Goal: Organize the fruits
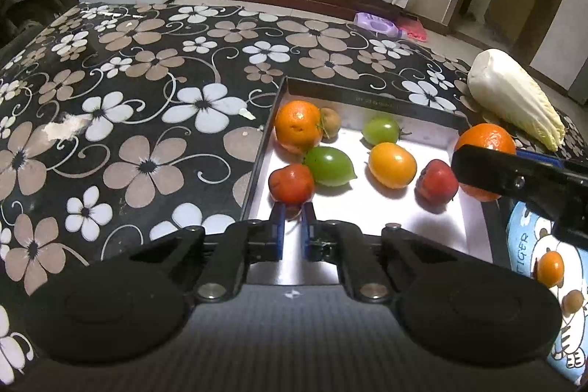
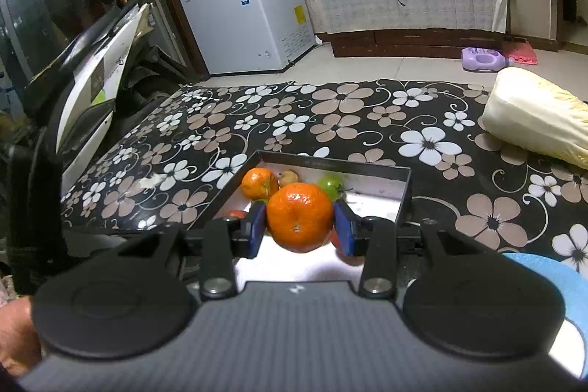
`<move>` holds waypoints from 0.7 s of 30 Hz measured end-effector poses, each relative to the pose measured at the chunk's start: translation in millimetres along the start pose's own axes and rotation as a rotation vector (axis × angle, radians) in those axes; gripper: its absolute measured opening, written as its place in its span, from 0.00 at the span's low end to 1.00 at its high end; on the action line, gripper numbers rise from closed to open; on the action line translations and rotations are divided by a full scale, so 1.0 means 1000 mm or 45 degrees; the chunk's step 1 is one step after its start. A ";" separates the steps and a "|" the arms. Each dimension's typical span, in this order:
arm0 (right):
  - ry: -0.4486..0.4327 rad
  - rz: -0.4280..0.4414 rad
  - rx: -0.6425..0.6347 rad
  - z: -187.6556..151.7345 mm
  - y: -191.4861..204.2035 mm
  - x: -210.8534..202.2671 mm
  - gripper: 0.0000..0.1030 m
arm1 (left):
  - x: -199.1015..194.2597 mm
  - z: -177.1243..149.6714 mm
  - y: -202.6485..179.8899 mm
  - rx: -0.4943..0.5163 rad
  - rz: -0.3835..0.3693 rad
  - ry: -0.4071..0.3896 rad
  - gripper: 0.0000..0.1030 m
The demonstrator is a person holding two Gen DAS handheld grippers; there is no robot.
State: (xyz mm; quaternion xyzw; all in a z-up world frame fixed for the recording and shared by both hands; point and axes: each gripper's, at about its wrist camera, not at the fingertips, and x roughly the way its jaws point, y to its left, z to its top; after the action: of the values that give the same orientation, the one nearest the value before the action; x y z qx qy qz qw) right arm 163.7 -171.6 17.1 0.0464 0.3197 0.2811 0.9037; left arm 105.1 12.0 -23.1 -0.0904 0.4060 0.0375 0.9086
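Right gripper pinching mandarin over tray, lower centre; left gripper nearly closed, empty. Next: place, release.

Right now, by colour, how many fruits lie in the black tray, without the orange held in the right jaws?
Orange fruit: 1
Yellow fruit: 1
Green fruits: 2
Red fruits: 2
Brown fruit: 1
Total: 7
A small thing between the left jaws is unclear, not counted.
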 end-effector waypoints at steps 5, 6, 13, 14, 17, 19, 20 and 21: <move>-0.002 0.006 0.005 0.000 0.000 0.000 0.41 | 0.000 0.000 -0.004 0.008 -0.011 -0.009 0.25; 0.000 0.006 0.002 0.000 0.000 0.000 0.41 | 0.000 0.000 -0.005 0.012 -0.022 -0.010 0.32; 0.011 0.007 0.005 -0.001 -0.002 0.001 0.41 | 0.005 0.008 -0.006 0.018 -0.030 -0.043 0.36; 0.013 0.007 0.004 -0.002 -0.002 0.001 0.41 | 0.006 0.010 -0.005 0.011 -0.039 -0.048 0.36; 0.018 0.005 0.002 -0.003 -0.003 0.001 0.41 | 0.010 0.012 -0.007 0.020 -0.008 -0.058 0.32; 0.022 0.004 0.003 -0.003 -0.003 0.001 0.41 | 0.011 0.012 -0.009 0.038 0.017 -0.058 0.21; 0.024 0.003 0.003 -0.004 -0.003 0.002 0.41 | 0.013 0.012 -0.010 0.048 0.029 -0.060 0.20; 0.026 0.002 0.003 -0.004 -0.003 0.002 0.41 | 0.013 0.012 -0.009 0.050 0.020 -0.060 0.19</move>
State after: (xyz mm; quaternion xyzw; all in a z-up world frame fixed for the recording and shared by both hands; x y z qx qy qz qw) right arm 164.6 -173.5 12.0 0.0448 0.3290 0.2819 0.9001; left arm 123.6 5.3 -24.2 -0.0685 0.3857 0.0387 0.9192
